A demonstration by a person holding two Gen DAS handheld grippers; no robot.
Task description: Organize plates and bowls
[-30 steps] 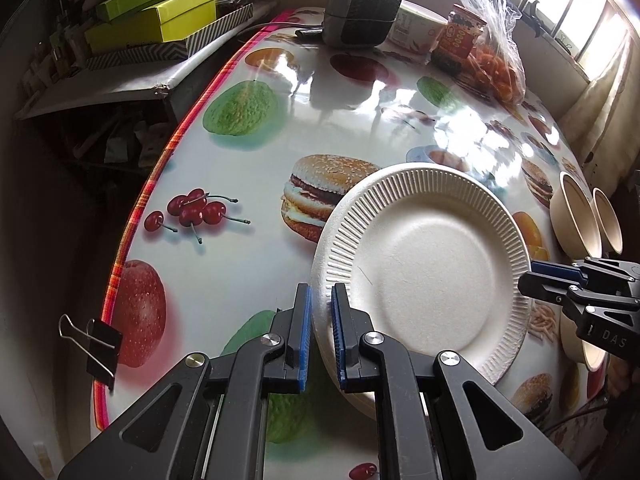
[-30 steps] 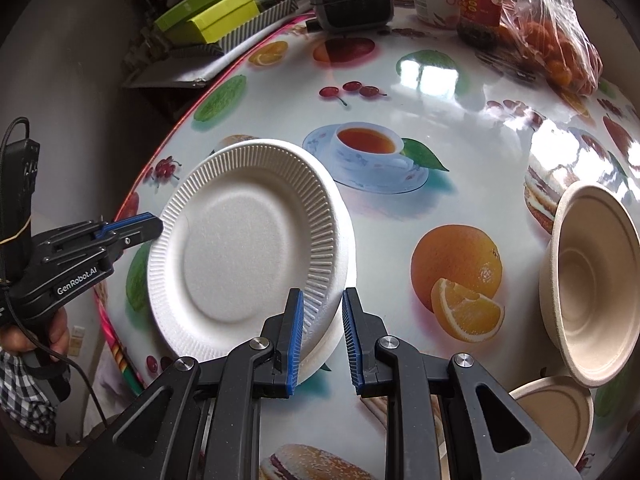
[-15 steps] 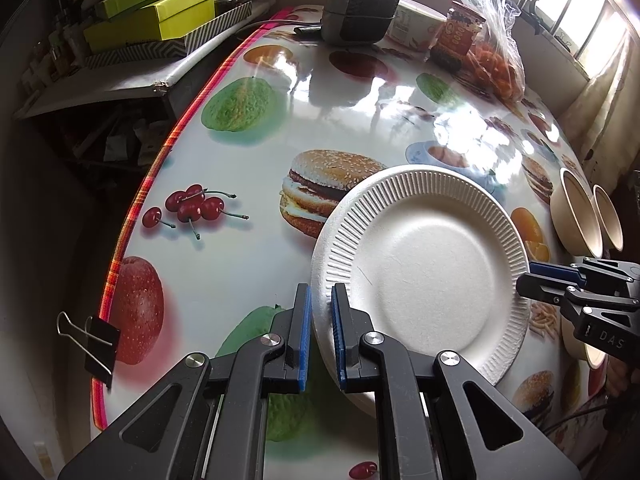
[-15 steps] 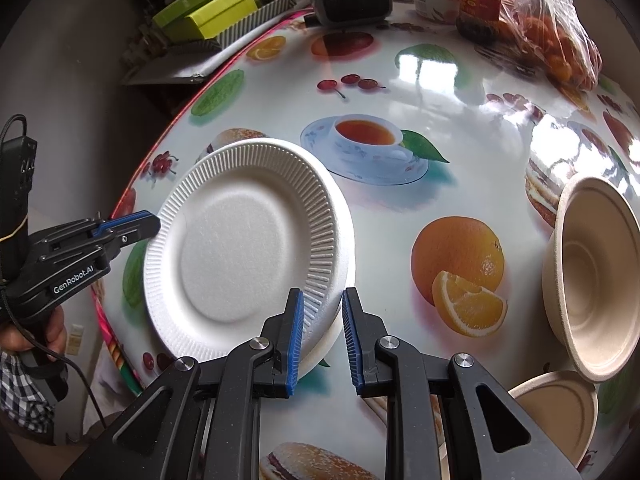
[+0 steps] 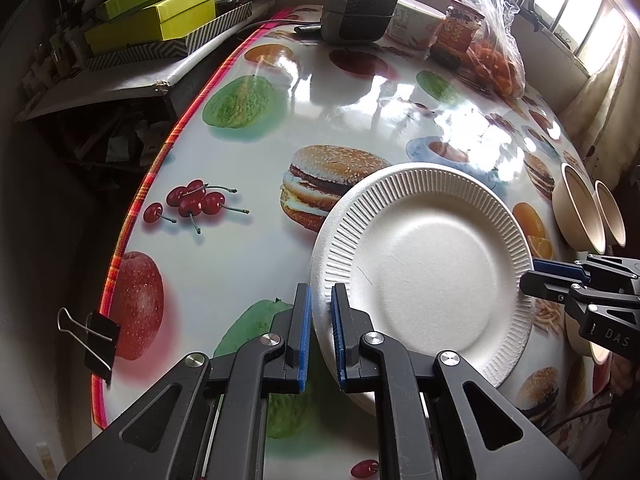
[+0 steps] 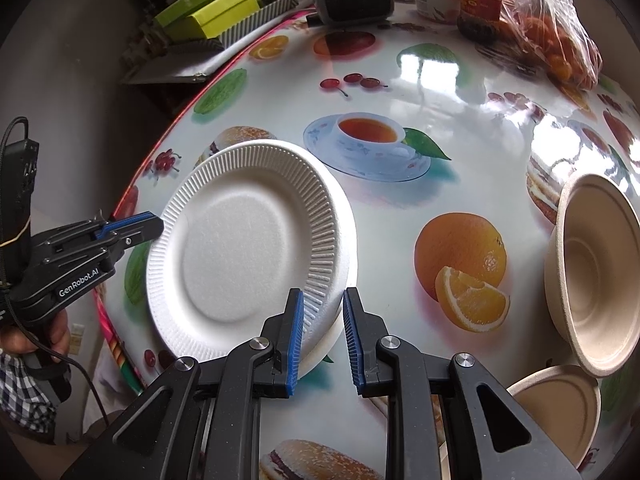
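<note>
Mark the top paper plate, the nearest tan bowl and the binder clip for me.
top paper plate (image 5: 432, 276): left wrist view, flat centre.
tan bowl (image 6: 600, 272): right wrist view, inner wall.
binder clip (image 5: 101, 339): left wrist view, black body at the table edge.

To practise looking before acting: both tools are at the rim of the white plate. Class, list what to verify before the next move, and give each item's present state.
1. Left tool is closed on the rim of the top plate: ok.
2. Right tool is closed on the opposite rim: ok.
3. Top plate is centred over the lower plate: not ok, the lower plate shows past one side only.
4. Top plate is resting on the lower plate: cannot tell.
5. Bowls are apart from the plates: ok.
</note>
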